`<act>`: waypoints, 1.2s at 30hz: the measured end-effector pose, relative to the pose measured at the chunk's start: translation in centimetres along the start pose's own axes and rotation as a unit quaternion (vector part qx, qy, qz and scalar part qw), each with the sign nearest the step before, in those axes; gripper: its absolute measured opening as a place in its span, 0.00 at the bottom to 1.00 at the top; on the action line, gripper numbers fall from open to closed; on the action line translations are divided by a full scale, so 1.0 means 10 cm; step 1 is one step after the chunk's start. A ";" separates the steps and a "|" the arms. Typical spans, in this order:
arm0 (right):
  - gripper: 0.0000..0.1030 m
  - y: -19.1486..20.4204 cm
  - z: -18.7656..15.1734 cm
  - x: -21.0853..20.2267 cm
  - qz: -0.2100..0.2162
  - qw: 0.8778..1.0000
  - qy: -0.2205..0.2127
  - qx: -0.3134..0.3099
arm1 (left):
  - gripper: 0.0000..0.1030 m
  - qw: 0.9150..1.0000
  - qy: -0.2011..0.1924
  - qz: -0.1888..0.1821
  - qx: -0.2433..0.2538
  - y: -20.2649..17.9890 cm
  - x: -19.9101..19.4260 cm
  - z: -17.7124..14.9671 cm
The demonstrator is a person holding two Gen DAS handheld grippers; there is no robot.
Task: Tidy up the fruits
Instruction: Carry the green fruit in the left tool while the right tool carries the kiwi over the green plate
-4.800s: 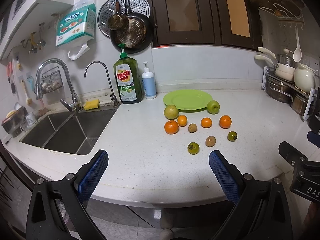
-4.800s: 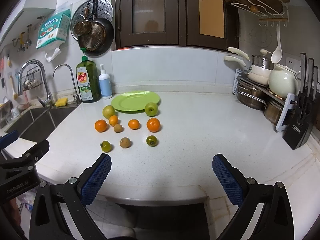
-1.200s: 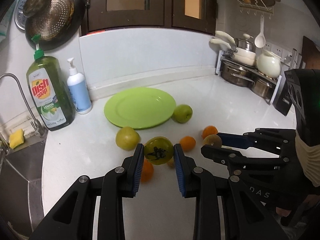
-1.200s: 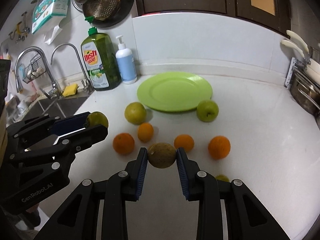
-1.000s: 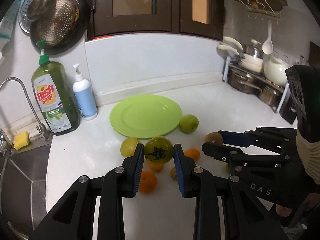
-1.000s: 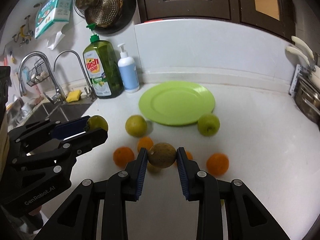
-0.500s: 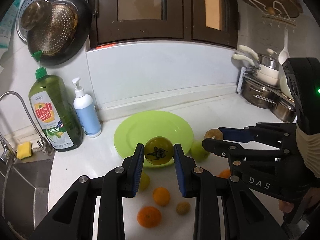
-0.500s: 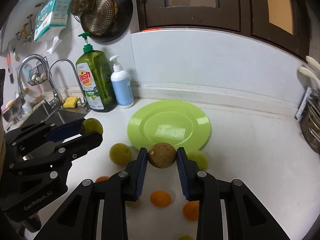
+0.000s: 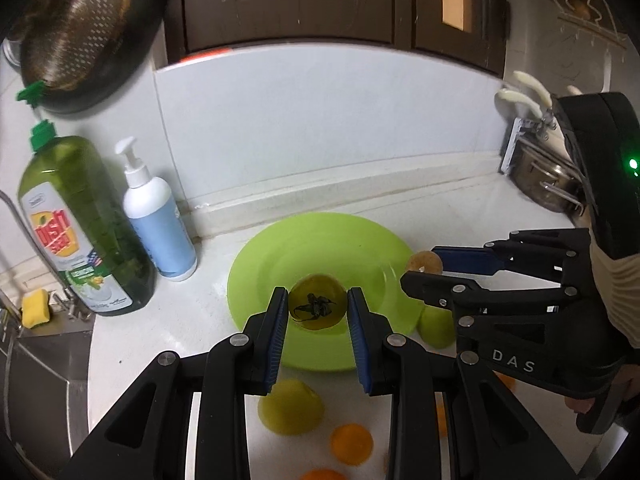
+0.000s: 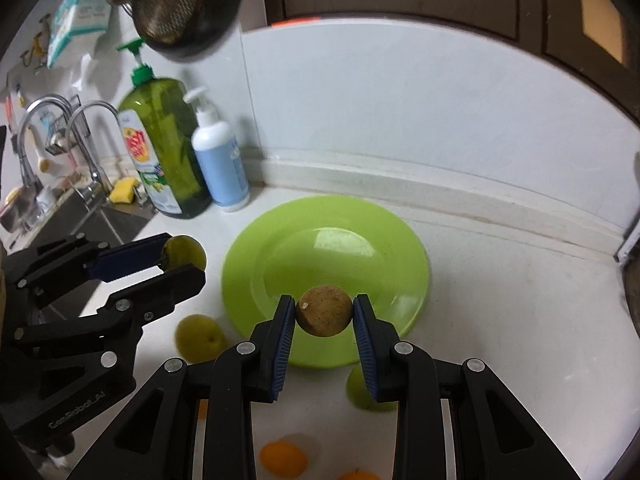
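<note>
Fingers (image 9: 276,332) of the left gripper (image 9: 318,330) clench a small green fruit (image 9: 317,307) at its widest part above the green plate (image 9: 320,248); smooth, likely slippery.

Right gripper (image 10: 324,332) pinches a brown fruit (image 10: 324,311) over that plate; light, firm, rough-skinned.
</note>
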State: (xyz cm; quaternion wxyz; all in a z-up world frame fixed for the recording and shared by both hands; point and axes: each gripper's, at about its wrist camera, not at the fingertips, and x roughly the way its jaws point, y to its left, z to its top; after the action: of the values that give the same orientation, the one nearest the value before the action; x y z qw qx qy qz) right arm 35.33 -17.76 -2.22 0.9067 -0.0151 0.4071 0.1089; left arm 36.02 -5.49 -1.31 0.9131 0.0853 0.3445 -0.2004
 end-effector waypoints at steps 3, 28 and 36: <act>0.30 -0.07 0.06 0.19 0.003 1.000 0.020 0.002 | 0.29 1.000 0.015 0.000 0.000 0.03 0.18 0.04; 0.30 -0.26 0.08 1.01 0.018 0.991 0.130 0.025 | 0.29 0.990 0.139 -0.019 -0.022 0.14 1.01 -0.04; 0.31 -0.26 0.07 1.01 0.018 0.991 0.133 0.025 | 0.30 0.990 0.136 -0.009 -0.017 0.14 1.03 -0.04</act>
State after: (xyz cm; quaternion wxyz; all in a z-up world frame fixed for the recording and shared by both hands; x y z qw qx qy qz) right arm 42.91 -18.37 -9.43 0.8426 0.0001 0.5267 0.1120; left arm 43.42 -7.23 -8.39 0.8571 0.0934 0.4700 -0.1890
